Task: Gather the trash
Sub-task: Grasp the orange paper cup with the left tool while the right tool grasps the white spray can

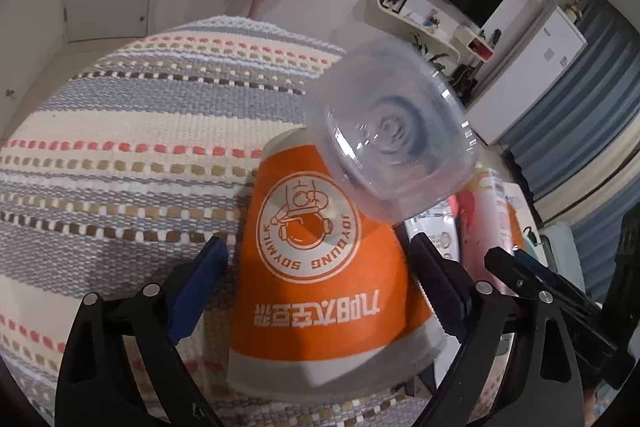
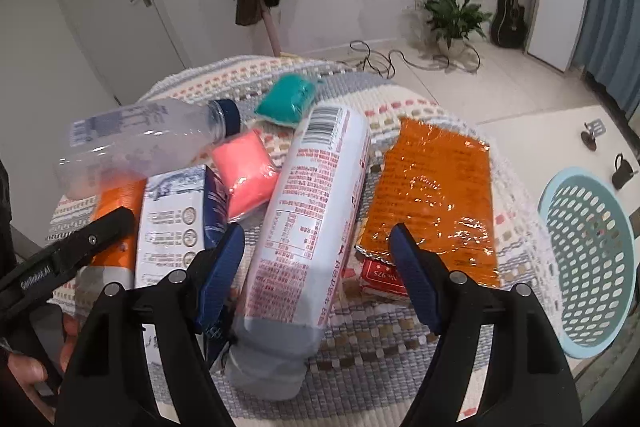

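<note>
In the left wrist view an upside-down orange paper cup [image 1: 320,267] stands on the striped cloth between the open fingers of my left gripper [image 1: 316,287]; neither finger touches it. A clear plastic bottle [image 1: 388,135] lies tilted on top of the cup. In the right wrist view my right gripper [image 2: 316,279] is open over a long white and pink snack tube [image 2: 316,211]. The clear bottle [image 2: 140,147], the orange cup [image 2: 118,227], a white carton [image 2: 172,223], a pink pack [image 2: 246,179], a teal pack [image 2: 288,99] and an orange foil bag [image 2: 436,195] lie around it.
A light blue perforated basket [image 2: 592,263] stands on the floor to the right of the table. The left gripper's finger [image 2: 80,243] enters the right wrist view at left. A small red box [image 2: 380,275] lies under the foil bag. A door, a plant and a guitar are behind.
</note>
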